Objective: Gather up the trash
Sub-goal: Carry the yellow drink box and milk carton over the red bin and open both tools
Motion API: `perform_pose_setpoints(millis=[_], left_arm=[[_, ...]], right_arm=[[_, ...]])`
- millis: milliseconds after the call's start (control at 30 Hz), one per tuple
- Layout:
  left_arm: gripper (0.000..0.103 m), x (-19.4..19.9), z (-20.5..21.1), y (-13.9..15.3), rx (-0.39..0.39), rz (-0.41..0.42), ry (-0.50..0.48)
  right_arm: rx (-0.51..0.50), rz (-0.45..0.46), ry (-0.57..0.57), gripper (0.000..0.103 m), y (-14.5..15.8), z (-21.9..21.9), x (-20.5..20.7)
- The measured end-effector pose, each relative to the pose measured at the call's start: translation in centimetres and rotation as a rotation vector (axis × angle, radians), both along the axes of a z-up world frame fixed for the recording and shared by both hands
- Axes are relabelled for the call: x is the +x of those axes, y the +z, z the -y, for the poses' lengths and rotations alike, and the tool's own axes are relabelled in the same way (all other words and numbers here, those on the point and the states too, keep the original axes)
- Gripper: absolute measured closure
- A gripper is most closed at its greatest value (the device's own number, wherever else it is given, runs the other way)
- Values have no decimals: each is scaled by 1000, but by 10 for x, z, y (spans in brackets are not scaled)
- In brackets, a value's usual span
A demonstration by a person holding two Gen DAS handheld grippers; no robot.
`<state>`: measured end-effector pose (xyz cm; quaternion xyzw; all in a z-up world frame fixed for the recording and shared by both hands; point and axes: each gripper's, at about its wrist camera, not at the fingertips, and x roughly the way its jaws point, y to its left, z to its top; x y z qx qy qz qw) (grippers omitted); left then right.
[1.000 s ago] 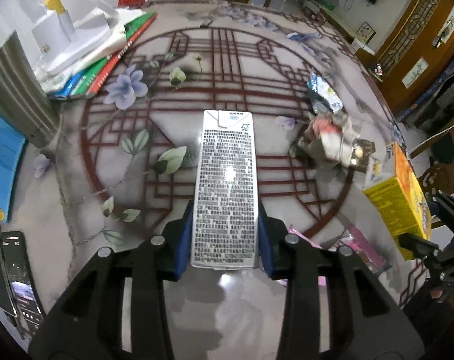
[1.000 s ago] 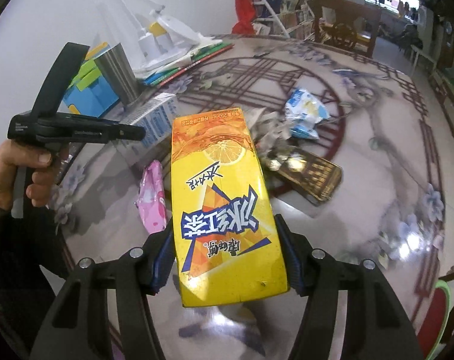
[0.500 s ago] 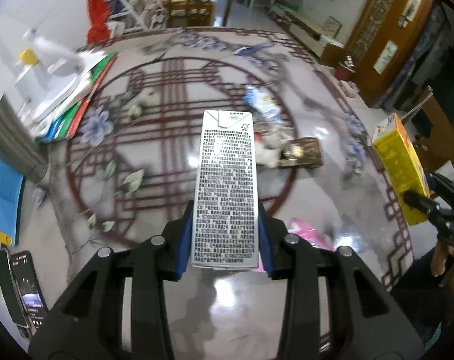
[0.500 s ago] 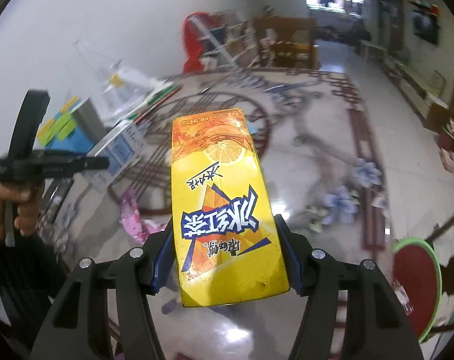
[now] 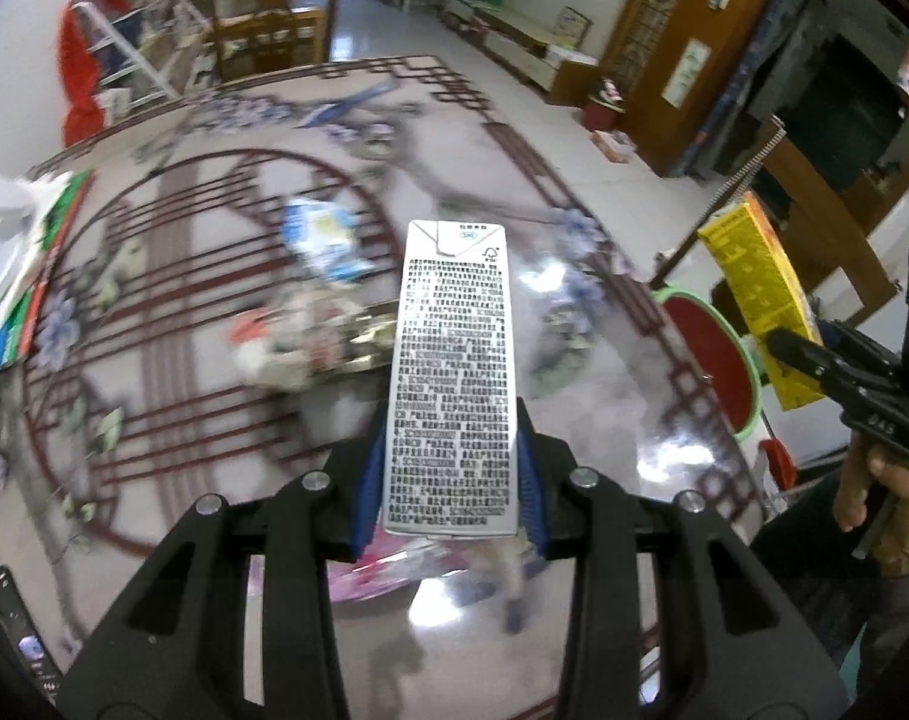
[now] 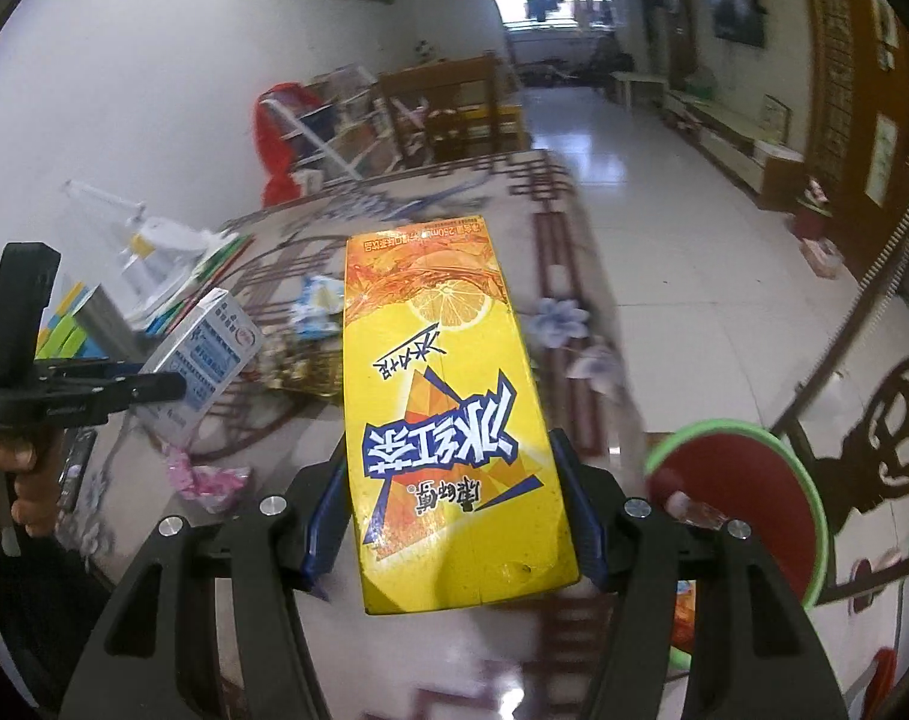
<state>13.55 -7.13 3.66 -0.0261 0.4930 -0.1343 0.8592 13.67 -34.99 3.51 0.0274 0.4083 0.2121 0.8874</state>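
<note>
My left gripper [image 5: 451, 480] is shut on a silver-white milk carton [image 5: 451, 372], held lengthwise above the patterned table [image 5: 172, 276]. My right gripper [image 6: 454, 516] is shut on a yellow iced-tea carton [image 6: 448, 414]. From the left wrist view that yellow carton [image 5: 760, 300] hangs at the right, beyond the table edge, near a red bin with a green rim [image 5: 715, 360]. In the right wrist view the bin [image 6: 748, 498] lies low at the right, and the milk carton [image 6: 205, 360] shows at the left. Wrappers remain on the table: a blue-white bag [image 5: 322, 237], a crumpled pile [image 5: 292, 342], a pink wrapper [image 6: 205, 477].
Books and white items [image 5: 16, 258] lie at the table's left edge, with a metal cup and blue blocks [image 6: 88, 324] beside them. A phone [image 5: 10, 618] rests at the near left. A chair [image 5: 814, 192] and wooden cabinets stand past the bin.
Both grippers, each still holding its carton, have swung rightward and slightly up across the table toward its right edge; the red bin has come into view.
</note>
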Motion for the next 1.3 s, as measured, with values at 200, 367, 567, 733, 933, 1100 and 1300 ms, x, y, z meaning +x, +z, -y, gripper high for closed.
perform_pose_setpoints(millis=[200, 367, 567, 733, 933, 1100, 1300], left_arm=[[67, 11, 56, -4, -17, -9, -94], [67, 20, 99, -9, -32, -22, -164], [67, 34, 152, -12, -78, -34, -235], [67, 49, 197, -15, -128, -48, -309], [67, 62, 244, -23, -140, -76, -370], [66, 71, 271, -36, -177, -125, -416], [66, 84, 288, -53, -237, -210, -397]], right_arm=[[12, -22, -80, 45, -8, 41, 3], [17, -29, -166, 45, -11, 79, 4], [-18, -50, -265, 45, -15, 124, 9], [-11, -68, -348, 45, -24, 158, 11], [-8, -89, -417, 45, -38, 187, 15], [12, -118, -461, 45, -50, 202, 16], [9, -146, -485, 44, -56, 207, 19]])
